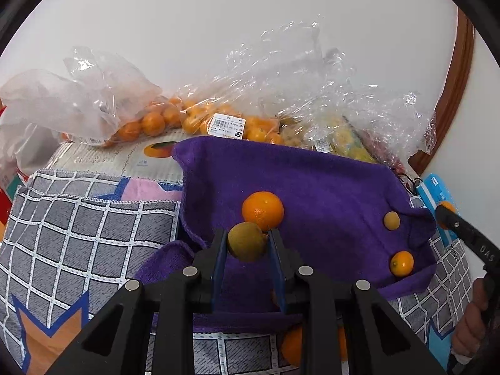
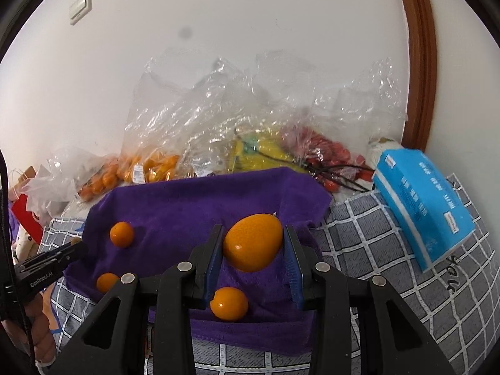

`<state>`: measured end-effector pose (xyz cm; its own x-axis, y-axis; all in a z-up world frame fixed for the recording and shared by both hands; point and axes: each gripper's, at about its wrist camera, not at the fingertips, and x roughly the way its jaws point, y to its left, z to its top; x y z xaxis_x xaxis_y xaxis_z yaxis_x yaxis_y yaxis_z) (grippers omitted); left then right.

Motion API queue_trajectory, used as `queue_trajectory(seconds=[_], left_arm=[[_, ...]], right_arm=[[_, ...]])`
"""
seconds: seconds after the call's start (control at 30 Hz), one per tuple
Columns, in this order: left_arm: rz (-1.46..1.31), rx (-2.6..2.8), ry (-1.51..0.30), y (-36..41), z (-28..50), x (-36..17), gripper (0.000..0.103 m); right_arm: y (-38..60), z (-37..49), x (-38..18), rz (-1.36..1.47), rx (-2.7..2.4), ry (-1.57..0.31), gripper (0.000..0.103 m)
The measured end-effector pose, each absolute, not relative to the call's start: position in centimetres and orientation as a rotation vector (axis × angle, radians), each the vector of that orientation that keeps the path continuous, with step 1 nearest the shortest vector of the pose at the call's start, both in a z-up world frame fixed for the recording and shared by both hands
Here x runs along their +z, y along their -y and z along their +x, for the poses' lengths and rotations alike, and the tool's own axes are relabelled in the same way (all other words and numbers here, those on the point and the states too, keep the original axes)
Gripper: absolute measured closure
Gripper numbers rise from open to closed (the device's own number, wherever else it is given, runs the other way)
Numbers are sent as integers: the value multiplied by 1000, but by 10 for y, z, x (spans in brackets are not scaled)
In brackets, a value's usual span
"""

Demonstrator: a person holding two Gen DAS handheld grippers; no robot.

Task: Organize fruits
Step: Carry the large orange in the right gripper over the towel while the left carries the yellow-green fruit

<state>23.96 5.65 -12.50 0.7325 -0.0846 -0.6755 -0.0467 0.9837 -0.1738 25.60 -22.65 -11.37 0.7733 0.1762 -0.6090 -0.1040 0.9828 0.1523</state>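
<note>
Looking along the left gripper, its jaws were clamped on a small brownish-green fruit, just before an orange mid-way across the purple towel. From the right wrist, the right gripper pinched a larger orange fruit above the towel's near edge.

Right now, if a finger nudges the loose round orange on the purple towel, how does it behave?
The round orange looks near-spherical and smooth, so it would probably roll. The purple towel is plush and rumpled, likely slowing it. Its glossy skin may slip against a pad; a centred push seems safer.
</note>
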Motion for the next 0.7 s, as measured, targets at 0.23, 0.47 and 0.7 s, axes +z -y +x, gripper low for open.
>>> queue_trajectory(seconds=[0.23,0.47,0.7], left_arm=[[-183,-32,-758,-55,241,-128,78],[-205,-36,-769,-58,244,-130,78],[-221,-30,-766,-61,244,-132,78]], right_arm=[[217,262,-128,101,184,-719,66],[214,268,-138,108,186,-745,66],[220,271,-143,143,183,-761,66]])
